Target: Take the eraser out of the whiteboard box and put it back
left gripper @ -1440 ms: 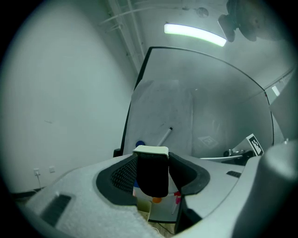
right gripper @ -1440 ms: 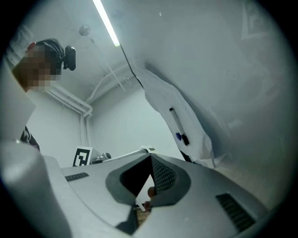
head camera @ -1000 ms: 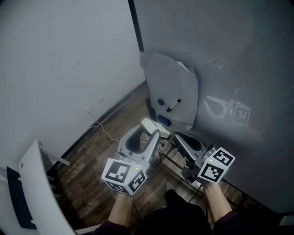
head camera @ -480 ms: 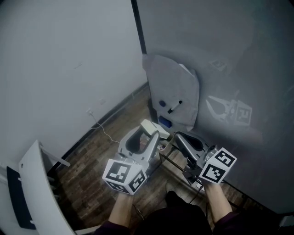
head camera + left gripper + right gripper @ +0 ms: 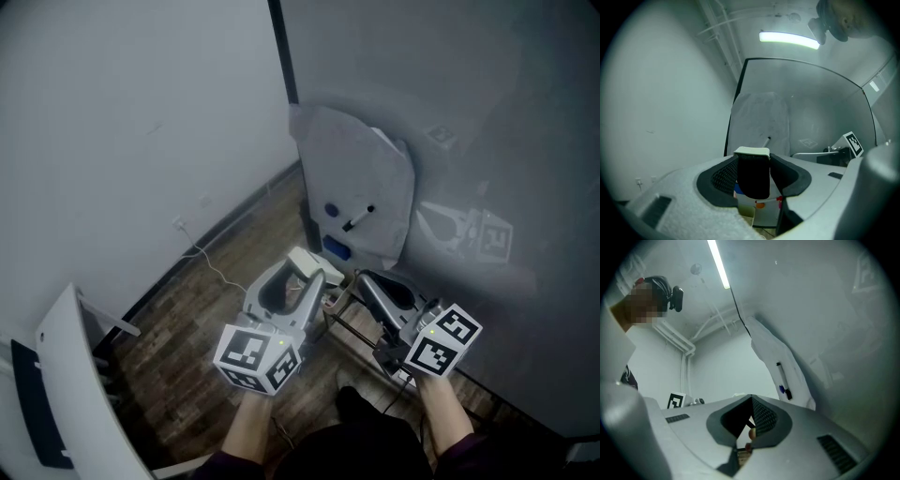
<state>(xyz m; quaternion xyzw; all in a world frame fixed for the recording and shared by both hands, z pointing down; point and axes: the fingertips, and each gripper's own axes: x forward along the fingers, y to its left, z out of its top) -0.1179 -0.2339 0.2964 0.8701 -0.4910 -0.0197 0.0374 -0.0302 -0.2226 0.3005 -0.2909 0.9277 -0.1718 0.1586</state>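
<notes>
The eraser (image 5: pixel 310 263), white on top with black felt below, is pinched between the jaws of my left gripper (image 5: pixel 306 277). In the left gripper view the eraser (image 5: pixel 753 174) stands upright between the dark pads, in front of the board. On the grey whiteboard (image 5: pixel 469 112) hangs the white holder box (image 5: pixel 356 178) with a black marker (image 5: pixel 357 220) in it. A small box with blue print (image 5: pixel 336 249) sits just under it. My right gripper (image 5: pixel 372 289) is beside the left one, jaws closed with nothing in them (image 5: pixel 751 401).
A wooden floor (image 5: pixel 202 319) runs along the white wall, with a thin cable (image 5: pixel 208 265) on it. A white panel (image 5: pixel 70 394) stands at the lower left. A black metal stand frame (image 5: pixel 361 335) lies under the grippers.
The left gripper with the eraser has sunk a little. The right gripper has kept still.
</notes>
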